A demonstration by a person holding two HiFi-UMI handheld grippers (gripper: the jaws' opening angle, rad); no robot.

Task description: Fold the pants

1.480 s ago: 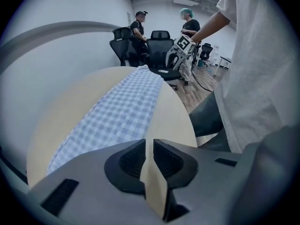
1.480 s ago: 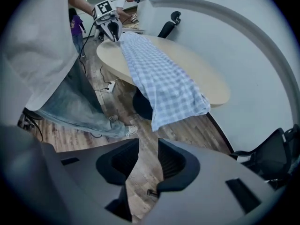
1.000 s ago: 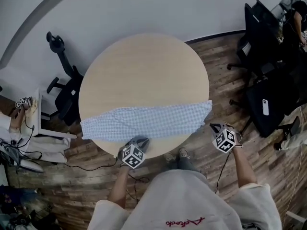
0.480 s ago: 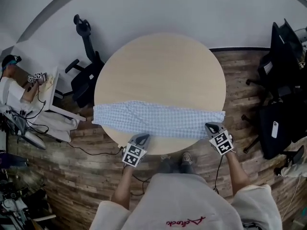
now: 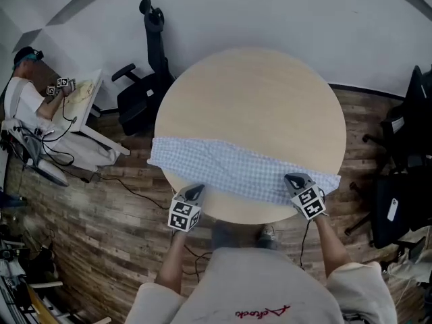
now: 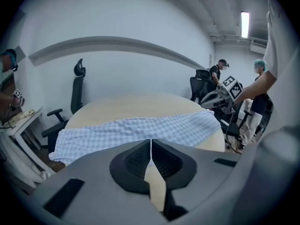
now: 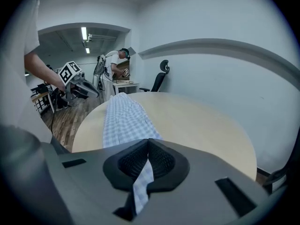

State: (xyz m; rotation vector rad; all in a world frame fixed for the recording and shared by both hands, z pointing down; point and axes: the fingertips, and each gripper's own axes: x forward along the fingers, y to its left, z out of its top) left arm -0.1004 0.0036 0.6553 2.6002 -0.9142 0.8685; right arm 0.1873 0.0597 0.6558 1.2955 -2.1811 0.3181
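Light blue checked pants [image 5: 236, 167] lie stretched in a long band across the near part of the round wooden table [image 5: 256, 93]. My left gripper [image 5: 196, 192] sits at the band's near edge, left of the middle. Its jaws are shut, with a thin sliver of cloth showing between them [image 6: 150, 142]. My right gripper [image 5: 295, 179] is at the band's right end, shut on a fold of checked fabric [image 7: 148, 142] that hangs down between its jaws. In the right gripper view the pants [image 7: 122, 118] run away toward the left gripper [image 7: 77, 86].
A black office chair [image 5: 145, 93] stands at the table's far left. A person [image 5: 27, 100] sits at a small white desk further left. More black chairs [image 5: 405, 154] crowd the right side. Cables lie on the wooden floor [image 5: 121, 194]. People [image 6: 215, 71] stand in the background.
The right gripper has come in from beside the table's edge onto the pants' right end. The left gripper stays at the near hem. The whole table has shifted right in the head view.
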